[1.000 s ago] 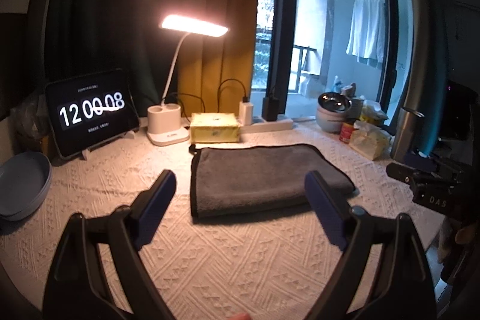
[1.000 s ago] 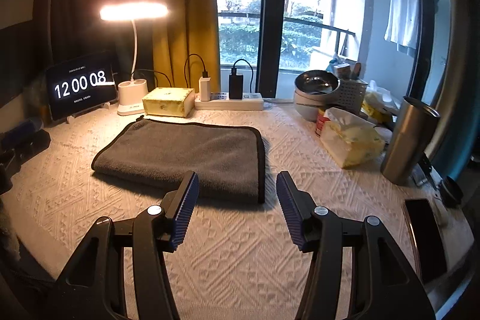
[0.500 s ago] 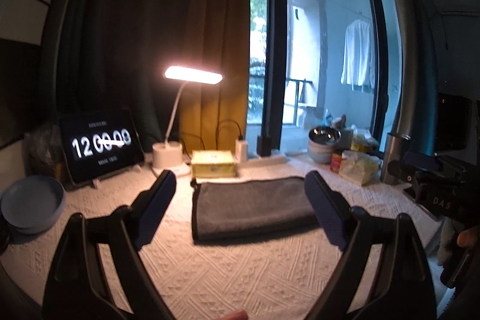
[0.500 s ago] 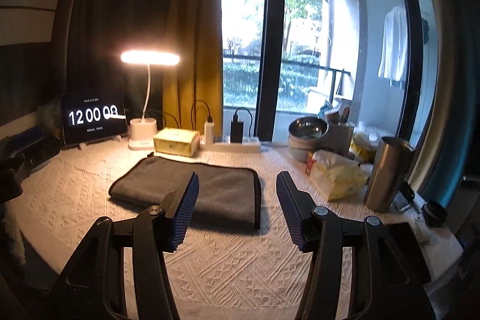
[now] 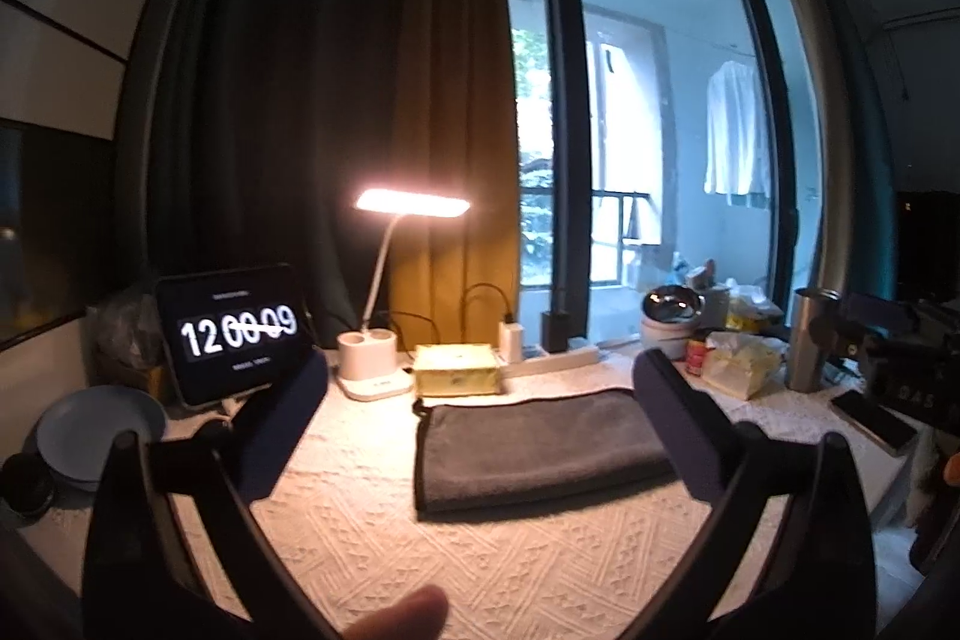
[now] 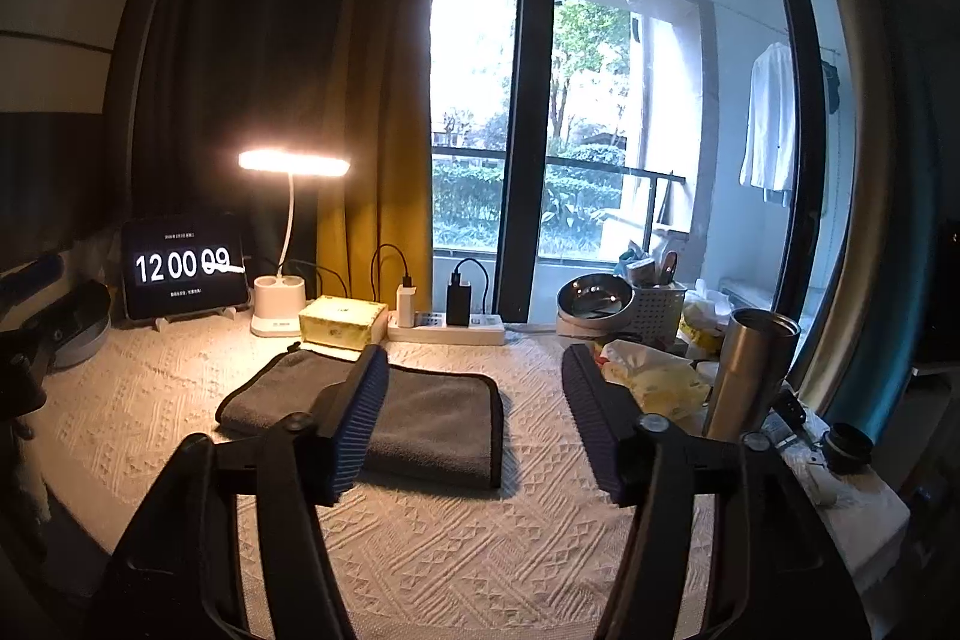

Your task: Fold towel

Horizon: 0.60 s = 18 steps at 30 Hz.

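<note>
A grey towel (image 5: 534, 445) lies folded flat on the white textured table cover (image 5: 420, 550), in the middle of the table. It also shows in the right wrist view (image 6: 432, 418). My left gripper (image 5: 480, 400) is open and empty, held above and in front of the towel, apart from it. My right gripper (image 6: 474, 394) is open and empty, also held back from the towel, with its left finger (image 6: 354, 418) hiding part of the cloth.
Behind the towel stand a lit desk lamp (image 5: 375, 370), a yellow box (image 5: 457, 370), a tablet clock (image 5: 234, 334) and a power strip (image 6: 447, 325). A grey plate (image 5: 96, 430) lies left. Tissues (image 6: 654, 379), a steel tumbler (image 6: 750, 376), bowls (image 6: 594, 301) and a phone (image 5: 873, 421) crowd the right side.
Both grippers have pulled back and risen away from the towel, which now looks smaller and farther. Both stay open. The towel has not moved.
</note>
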Each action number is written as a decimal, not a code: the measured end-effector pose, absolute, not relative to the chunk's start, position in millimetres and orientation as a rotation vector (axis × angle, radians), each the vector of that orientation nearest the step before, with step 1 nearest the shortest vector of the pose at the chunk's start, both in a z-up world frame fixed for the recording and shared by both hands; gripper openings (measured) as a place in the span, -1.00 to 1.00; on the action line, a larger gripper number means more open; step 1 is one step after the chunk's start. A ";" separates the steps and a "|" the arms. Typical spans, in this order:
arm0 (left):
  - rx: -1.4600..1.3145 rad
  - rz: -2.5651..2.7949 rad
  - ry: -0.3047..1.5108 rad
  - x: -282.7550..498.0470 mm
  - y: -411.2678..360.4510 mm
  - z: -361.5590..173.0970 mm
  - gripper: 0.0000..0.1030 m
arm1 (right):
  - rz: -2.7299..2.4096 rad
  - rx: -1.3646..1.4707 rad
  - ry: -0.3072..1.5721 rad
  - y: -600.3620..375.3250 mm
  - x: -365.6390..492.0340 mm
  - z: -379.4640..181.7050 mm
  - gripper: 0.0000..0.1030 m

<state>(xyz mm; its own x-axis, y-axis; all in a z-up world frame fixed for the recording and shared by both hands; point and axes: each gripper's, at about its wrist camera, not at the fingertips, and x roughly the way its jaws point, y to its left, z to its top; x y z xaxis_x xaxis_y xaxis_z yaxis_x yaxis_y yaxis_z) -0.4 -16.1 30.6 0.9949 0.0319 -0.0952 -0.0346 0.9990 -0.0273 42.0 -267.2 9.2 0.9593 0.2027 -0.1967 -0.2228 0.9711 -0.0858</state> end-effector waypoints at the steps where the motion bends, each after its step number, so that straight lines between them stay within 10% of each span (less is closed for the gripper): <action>1: -0.034 0.033 0.095 -0.3 -15.0 30.6 0.99 | 0.215 -0.106 0.186 -267.6 41.7 9.6 0.25; 18: -0.050 0.062 0.109 -0.3 -5.8 27.0 0.99 | 0.214 -0.101 0.195 -267.3 43.9 9.0 0.26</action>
<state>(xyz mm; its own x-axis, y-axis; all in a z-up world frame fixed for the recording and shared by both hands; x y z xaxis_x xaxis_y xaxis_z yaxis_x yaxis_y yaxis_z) -0.3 -5.8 27.0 0.9922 0.0588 -0.1097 -0.0642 0.9968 -0.0466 43.9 -267.3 9.0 0.9585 0.2009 -0.2023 -0.2205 0.9722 -0.0791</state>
